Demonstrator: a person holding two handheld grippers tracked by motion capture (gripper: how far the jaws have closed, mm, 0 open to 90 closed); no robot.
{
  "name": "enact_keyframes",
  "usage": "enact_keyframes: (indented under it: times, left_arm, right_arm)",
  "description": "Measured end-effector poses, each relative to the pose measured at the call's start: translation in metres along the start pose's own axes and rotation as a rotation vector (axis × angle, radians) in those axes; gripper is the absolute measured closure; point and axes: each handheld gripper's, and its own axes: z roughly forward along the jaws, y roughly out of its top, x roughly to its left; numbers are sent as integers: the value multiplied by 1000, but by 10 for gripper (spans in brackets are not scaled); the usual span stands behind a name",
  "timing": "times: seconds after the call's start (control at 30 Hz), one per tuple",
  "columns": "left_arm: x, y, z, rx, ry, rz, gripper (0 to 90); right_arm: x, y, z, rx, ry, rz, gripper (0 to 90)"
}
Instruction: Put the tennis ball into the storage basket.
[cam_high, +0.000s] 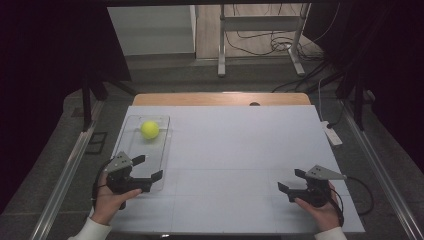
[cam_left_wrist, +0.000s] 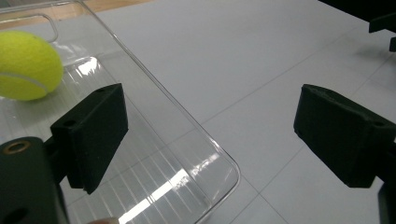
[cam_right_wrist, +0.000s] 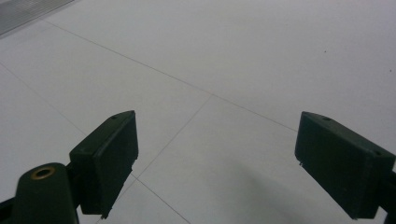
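Two tools are held spread over the white tabletop; the left tool is poised over a clear tray; a yellow-green ball is seen at the tray's far end; the right tool is held well apart.

A yellow-green ball with a thin pale seam line curving across it is seen in the high view and in the left gripper view. The tray beneath it is clear and colourless, its floor ribbed with fine parallel lines that are lit in white streaks. The table is covered in white, crossed by faint grey lines, and a band of light wood is shown at its far edge. Both the left gripper and the right gripper are black, each topped by a grey plate. White sleeves are seen at the wrists.
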Motion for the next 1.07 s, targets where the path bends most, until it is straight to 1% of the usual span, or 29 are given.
enact_keyframes:
  times: [0.13,0.6,0.83,1.07]
  left_arm:
    - [0,-3,3,10,0,-1,107]
    - [-2,-5,3,13,-16,6,107]
    - [-2,-5,1,7,-16,4,107]
    - [-1,-6,2,12,-13,0,107]
  right_arm:
    - [0,0,0,-2,2,0,139]
    - [-2,1,-1,-11,3,6,139]
    - [-2,1,-1,-14,0,6,139]
    - [-4,1,0,-18,0,8,139]
